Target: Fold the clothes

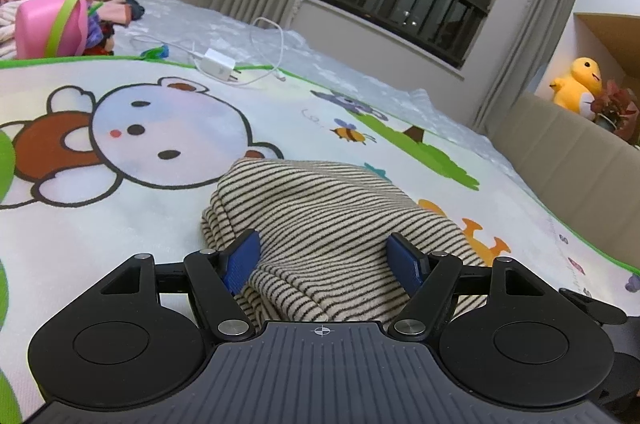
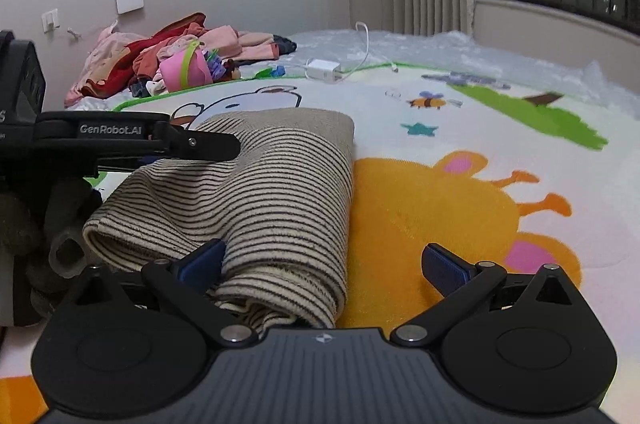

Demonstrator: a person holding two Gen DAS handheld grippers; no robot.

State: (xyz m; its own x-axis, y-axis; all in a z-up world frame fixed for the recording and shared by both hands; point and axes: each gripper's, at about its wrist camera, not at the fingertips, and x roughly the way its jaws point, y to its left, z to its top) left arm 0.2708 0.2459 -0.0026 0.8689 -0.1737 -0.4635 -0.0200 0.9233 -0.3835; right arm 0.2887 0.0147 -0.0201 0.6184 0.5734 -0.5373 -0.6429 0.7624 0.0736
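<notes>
A folded beige garment with thin dark stripes (image 1: 320,220) lies on a cartoon play mat (image 1: 120,224). My left gripper (image 1: 325,260) is open, its blue pads either side of the garment's near end, a fold of cloth between them. In the right wrist view the same garment (image 2: 276,183) lies ahead to the left. My right gripper (image 2: 324,266) is open, its left pad against the garment's near fold, its right pad over the bare mat (image 2: 460,183). The left gripper's black body (image 2: 132,139) reaches in over the garment's left side.
A pile of pink and red clothes (image 2: 160,55) with a pink toy box (image 1: 52,27) lies at the mat's far left. A white charger and cable (image 1: 218,65) lie at the far edge. A padded bed edge (image 1: 568,151) and a yellow plush (image 1: 578,85) are right.
</notes>
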